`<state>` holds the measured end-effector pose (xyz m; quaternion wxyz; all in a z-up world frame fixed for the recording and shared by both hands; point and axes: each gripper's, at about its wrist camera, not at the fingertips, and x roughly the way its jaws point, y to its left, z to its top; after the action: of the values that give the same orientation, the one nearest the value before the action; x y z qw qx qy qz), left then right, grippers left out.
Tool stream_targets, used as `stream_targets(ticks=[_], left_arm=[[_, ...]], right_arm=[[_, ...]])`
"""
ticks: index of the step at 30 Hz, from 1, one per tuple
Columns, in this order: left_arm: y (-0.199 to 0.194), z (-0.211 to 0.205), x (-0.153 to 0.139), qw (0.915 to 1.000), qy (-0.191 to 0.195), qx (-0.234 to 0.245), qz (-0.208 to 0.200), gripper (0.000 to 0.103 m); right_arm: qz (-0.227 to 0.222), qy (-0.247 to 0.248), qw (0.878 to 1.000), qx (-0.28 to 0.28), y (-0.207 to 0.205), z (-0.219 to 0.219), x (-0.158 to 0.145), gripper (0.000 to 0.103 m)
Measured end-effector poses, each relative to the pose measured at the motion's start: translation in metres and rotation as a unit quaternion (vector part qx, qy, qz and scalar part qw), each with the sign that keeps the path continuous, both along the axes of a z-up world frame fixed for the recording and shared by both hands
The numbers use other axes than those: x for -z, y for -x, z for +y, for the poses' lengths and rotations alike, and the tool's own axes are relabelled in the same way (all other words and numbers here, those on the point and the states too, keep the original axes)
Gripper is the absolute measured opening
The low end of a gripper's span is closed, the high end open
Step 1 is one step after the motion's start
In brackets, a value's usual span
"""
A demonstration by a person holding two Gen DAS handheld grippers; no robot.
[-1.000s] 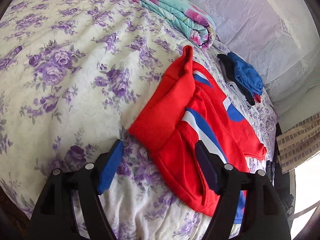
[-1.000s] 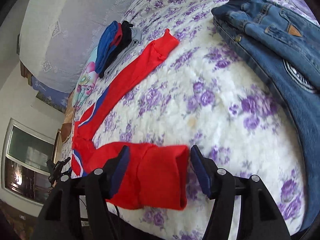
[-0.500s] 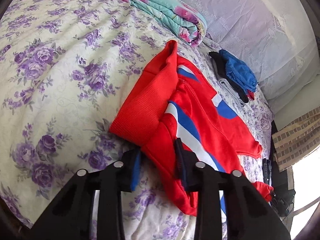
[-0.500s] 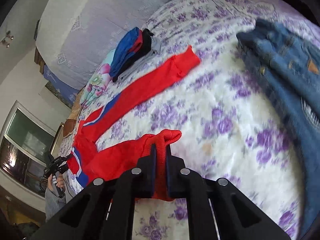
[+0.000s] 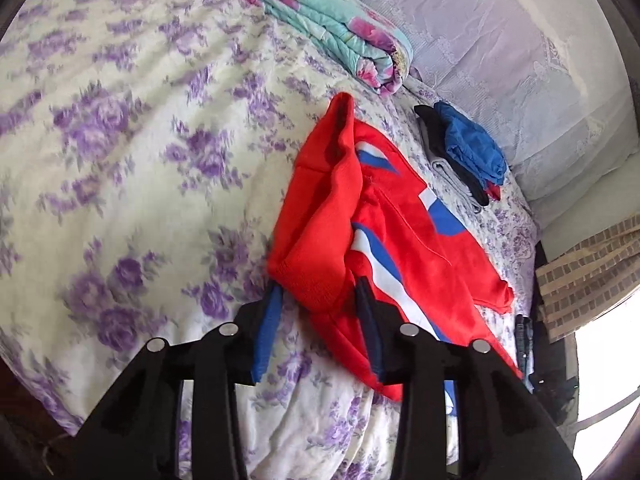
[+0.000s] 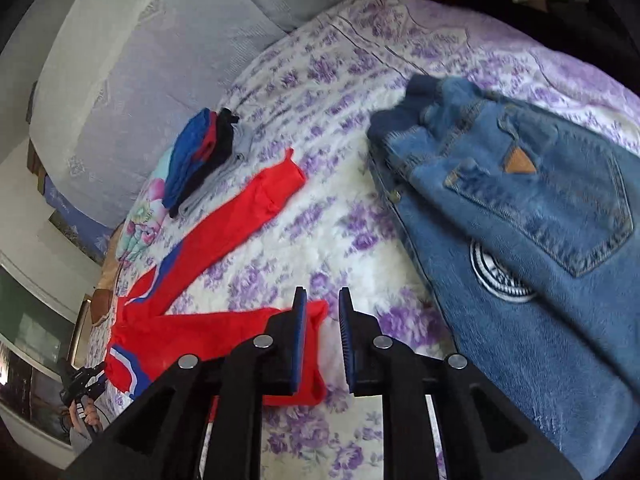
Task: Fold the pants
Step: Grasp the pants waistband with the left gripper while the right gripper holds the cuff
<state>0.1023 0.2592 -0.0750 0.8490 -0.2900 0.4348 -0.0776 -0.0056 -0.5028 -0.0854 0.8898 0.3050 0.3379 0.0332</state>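
Both grippers' (image 5: pixel 318 312) (image 6: pixel 322 334) bases hide parts of the red pants (image 5: pixel 384 248).

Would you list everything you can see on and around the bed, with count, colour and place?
bedspread: one, white with purple flowers, under everything
red pants: one, red with blue and white stripes, spread across the near part of the bed
jeans: one, blue denim, beside the red pants' cuffs
folded clothes stack: one pile, blue, red, black and grey, near the pillow
quilt: one, teal floral, folded, far end of the bed
pillow: one, lavender lace, along the bed's edge
checked cloth: one, brown, beyond the bed
left claw: black, blue pads, waistband between them, grip unclear
right claw: black, blue pads, open, beside a cuff
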Motion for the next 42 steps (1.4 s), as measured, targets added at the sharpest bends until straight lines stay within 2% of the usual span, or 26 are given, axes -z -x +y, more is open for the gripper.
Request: stream_targets(ticks=[3,5,7,10,13,15,17,21,24,26,30,31,33,34,35,37,42], left_arm=[[-0.015,-0.001,-0.021,0.9982,-0.051,-0.023,-0.023,0.055],[-0.031,-0.001,-0.029,0.9979,-0.048,-0.024,-0.036,0.061],[-0.055,-0.004,-0.034,0.9978,-0.051,-0.018,-0.037,0.061],[-0.097,-0.012,-0.033,0.9969,-0.072,-0.014,-0.029,0.061],[-0.141,-0.019,-0.022,0.9972,-0.074,0.006,-0.005,0.062],[-0.165,-0.022,-0.014,0.9966,-0.081,0.003,0.012,0.062],[-0.181,-0.024,-0.008,0.9972,-0.072,0.008,0.021,0.062],[-0.202,-0.034,-0.001,0.9962,-0.078,0.022,0.032,0.062],[-0.212,-0.035,0.008,0.9959,-0.08,0.021,0.038,0.054],[-0.217,-0.031,0.014,0.9963,-0.073,0.017,0.042,0.048],[-0.225,-0.024,0.023,0.9978,-0.044,0.016,0.047,0.045],[-0.226,-0.023,0.024,0.9979,-0.04,0.015,0.048,0.045],[-0.229,-0.024,0.023,0.9979,-0.037,0.015,0.051,0.045],[-0.231,-0.025,0.022,0.9978,-0.039,0.015,0.051,0.044],[-0.232,-0.026,0.021,0.9978,-0.038,0.016,0.052,0.038],[-0.235,-0.027,0.019,0.9982,-0.022,0.027,0.049,0.023],[-0.222,-0.029,0.002,0.9989,-0.021,0.042,0.006,0.017]], right_arm=[[-0.016,-0.004,0.999,-0.044,-0.021,0.015,-0.015,0.02],[-0.019,-0.01,0.998,-0.06,-0.039,0.026,-0.018,0.041],[-0.019,-0.015,0.997,-0.071,-0.055,0.036,-0.018,0.043],[-0.012,-0.028,0.996,-0.085,-0.076,0.046,-0.015,0.043],[0.0,-0.03,0.996,-0.086,-0.099,0.047,-0.013,0.043],[0.005,-0.028,0.996,-0.082,-0.115,0.042,-0.014,0.046],[0.006,-0.025,0.997,-0.078,-0.131,0.035,-0.016,0.051],[0.019,-0.013,0.997,-0.072,-0.172,0.016,-0.016,0.052],[0.036,-0.005,0.998,-0.056,-0.202,0.0,-0.01,0.052],[0.046,-0.007,0.998,-0.049,-0.22,-0.009,-0.005,0.052],[0.056,-0.022,0.997,-0.058,-0.253,-0.015,0.008,0.052],[0.06,-0.027,0.996,-0.066,-0.261,-0.013,0.012,0.051],[0.072,-0.031,0.994,-0.081,-0.276,-0.008,0.021,0.043],[0.077,-0.032,0.992,-0.092,-0.282,-0.003,0.025,0.028],[0.081,-0.031,0.991,-0.103,-0.286,0.002,0.029,0.012],[0.073,-0.006,0.992,-0.106,-0.287,0.012,0.026,0.008],[0.02,0.014,0.993,-0.112,-0.26,0.02,-0.007,0.006]])
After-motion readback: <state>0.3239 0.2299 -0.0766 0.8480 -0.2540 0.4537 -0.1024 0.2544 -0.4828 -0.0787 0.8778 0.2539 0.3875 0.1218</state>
